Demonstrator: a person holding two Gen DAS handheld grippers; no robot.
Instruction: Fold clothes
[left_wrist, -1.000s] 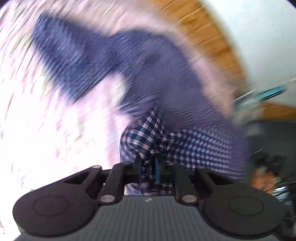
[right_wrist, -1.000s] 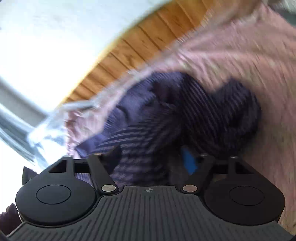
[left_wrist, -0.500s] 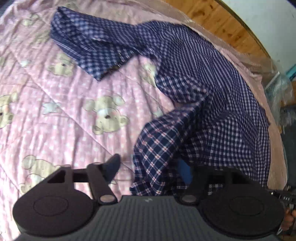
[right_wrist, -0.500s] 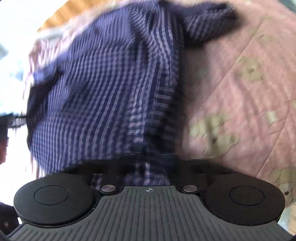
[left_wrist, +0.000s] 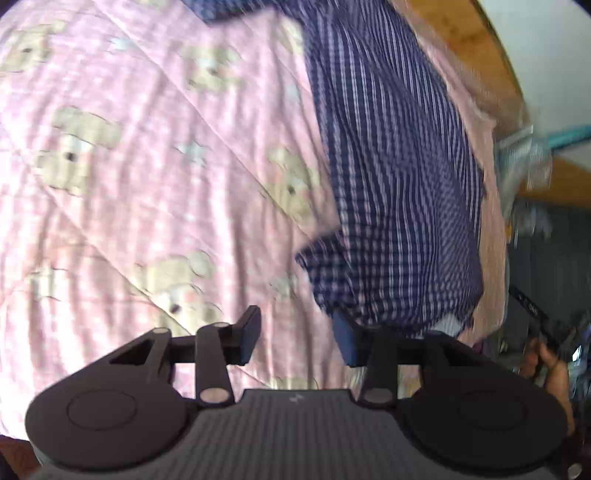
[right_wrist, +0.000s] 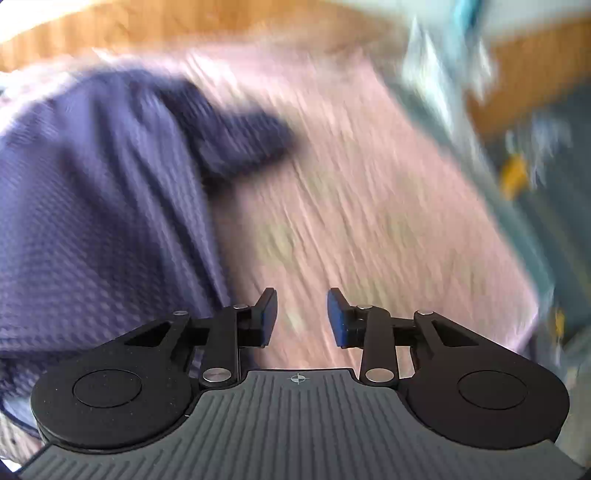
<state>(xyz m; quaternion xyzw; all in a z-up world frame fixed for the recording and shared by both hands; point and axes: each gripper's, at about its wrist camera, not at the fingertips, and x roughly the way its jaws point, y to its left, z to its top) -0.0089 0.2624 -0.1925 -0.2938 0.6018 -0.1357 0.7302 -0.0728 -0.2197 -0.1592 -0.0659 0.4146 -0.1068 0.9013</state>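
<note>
A navy checked shirt (left_wrist: 391, 155) lies spread along the right side of a pink quilt with teddy bears (left_wrist: 129, 177). My left gripper (left_wrist: 295, 338) hovers over the quilt at the shirt's near hem, its jaws opening, with only quilt between them; the hem lies just beyond the right fingertip (left_wrist: 345, 341). In the blurred right wrist view the shirt (right_wrist: 96, 206) fills the left side, one sleeve reaching toward the middle. My right gripper (right_wrist: 301, 317) is over bare quilt (right_wrist: 369, 206) to the shirt's right, its jaws opening with nothing between them.
A wooden floor (left_wrist: 476, 48) runs beyond the bed's far edge. Clear plastic and clutter (left_wrist: 524, 170) sit off the bed's right side. A person's hand (left_wrist: 554, 369) with a dark tool shows at the lower right of the left wrist view.
Both grippers have let go of the shirt. The left one has slid nearer along the quilt and opened; the right one has swung off the shirt to bare quilt and opened.
</note>
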